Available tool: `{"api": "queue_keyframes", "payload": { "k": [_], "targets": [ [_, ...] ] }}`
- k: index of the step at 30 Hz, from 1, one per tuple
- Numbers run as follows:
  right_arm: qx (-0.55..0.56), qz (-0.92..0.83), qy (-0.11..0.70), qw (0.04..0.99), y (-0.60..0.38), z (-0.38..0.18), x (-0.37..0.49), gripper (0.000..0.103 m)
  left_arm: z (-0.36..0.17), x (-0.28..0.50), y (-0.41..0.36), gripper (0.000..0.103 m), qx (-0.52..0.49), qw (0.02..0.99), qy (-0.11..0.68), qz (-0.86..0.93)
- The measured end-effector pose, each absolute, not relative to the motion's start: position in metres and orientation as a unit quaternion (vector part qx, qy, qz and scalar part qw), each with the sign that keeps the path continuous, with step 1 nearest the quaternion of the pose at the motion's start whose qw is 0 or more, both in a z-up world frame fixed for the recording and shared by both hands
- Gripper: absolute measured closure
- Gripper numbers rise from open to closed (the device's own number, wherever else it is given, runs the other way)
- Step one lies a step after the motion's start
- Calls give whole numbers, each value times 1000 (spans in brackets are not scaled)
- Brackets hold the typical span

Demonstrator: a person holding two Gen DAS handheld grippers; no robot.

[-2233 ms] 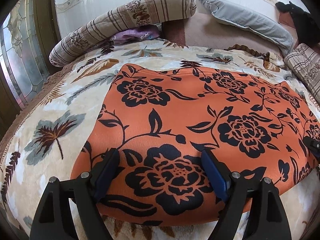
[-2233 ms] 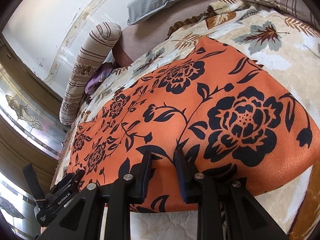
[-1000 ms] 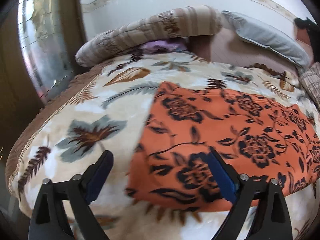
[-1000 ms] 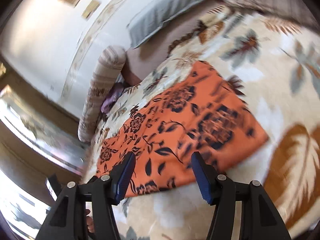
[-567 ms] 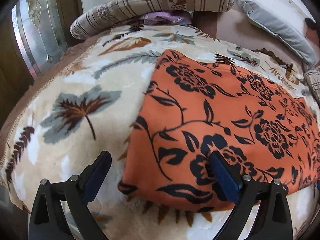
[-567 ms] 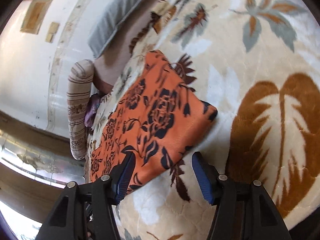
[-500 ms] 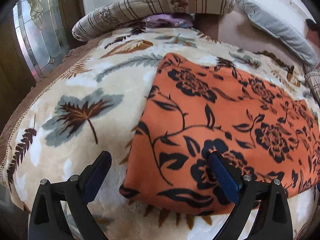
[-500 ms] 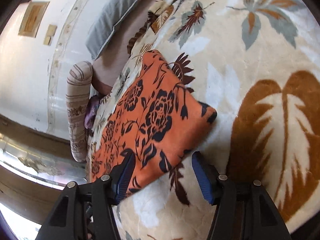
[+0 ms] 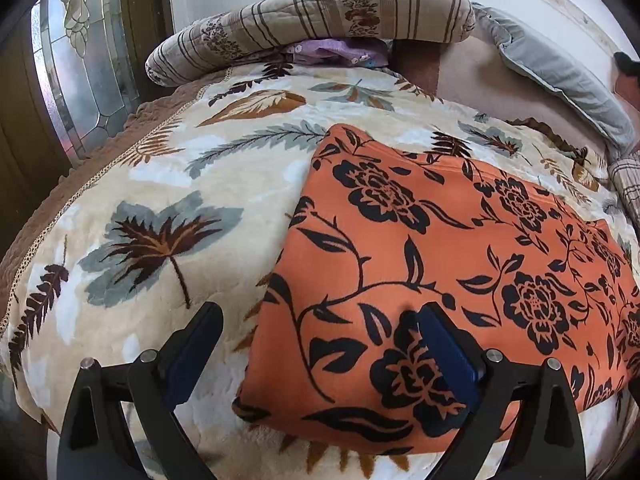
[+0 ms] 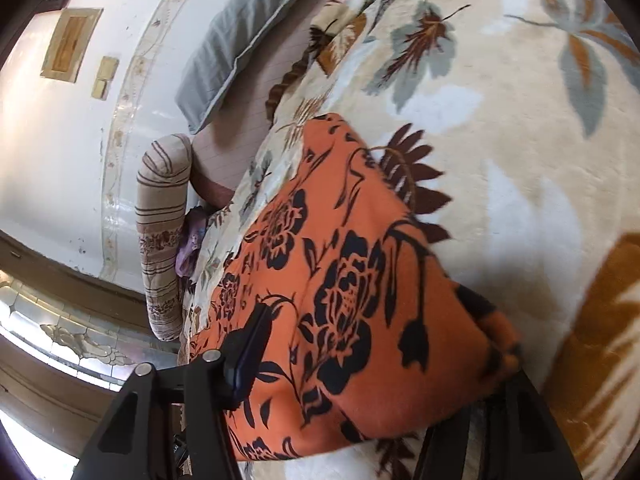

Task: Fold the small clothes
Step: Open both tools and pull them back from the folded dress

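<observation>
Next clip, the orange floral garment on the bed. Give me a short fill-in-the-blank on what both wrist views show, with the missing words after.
1. The garment is orange with a ____ flower print.
2. It lies on a plush blanket printed with ____.
3. In the left wrist view, the left gripper straddles the garment's ____ corner.
4. The pillow by the wall is plain ____.

Missing words: black; leaves; near left; grey

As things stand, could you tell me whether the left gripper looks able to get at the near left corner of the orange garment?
Probably yes: the left gripper stands open astride the orange garment's corner, nothing covering it.
</observation>
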State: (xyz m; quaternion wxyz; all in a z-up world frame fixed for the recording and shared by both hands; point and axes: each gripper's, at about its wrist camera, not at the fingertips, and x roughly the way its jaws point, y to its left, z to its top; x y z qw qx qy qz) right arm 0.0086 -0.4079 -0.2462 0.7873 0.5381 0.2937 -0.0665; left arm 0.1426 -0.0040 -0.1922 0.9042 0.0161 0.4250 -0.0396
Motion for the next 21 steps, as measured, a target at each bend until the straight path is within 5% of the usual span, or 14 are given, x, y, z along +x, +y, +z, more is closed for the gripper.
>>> {"api": "queue_keyframes", "payload": {
  "k": [2, 5, 21],
  "targets": [
    [542, -71, 294, 784, -408, -251, 12, 65, -192, 142, -5, 5, 18, 905, 423, -39],
    [537, -78, 296, 786, -407, -255, 15, 70, -193, 144, -5, 5, 18, 904, 426, -35],
    [449, -97, 280, 843, -382, -216, 25, 85, -197, 148, -6, 5, 23, 901, 433, -22]
  ]
}}
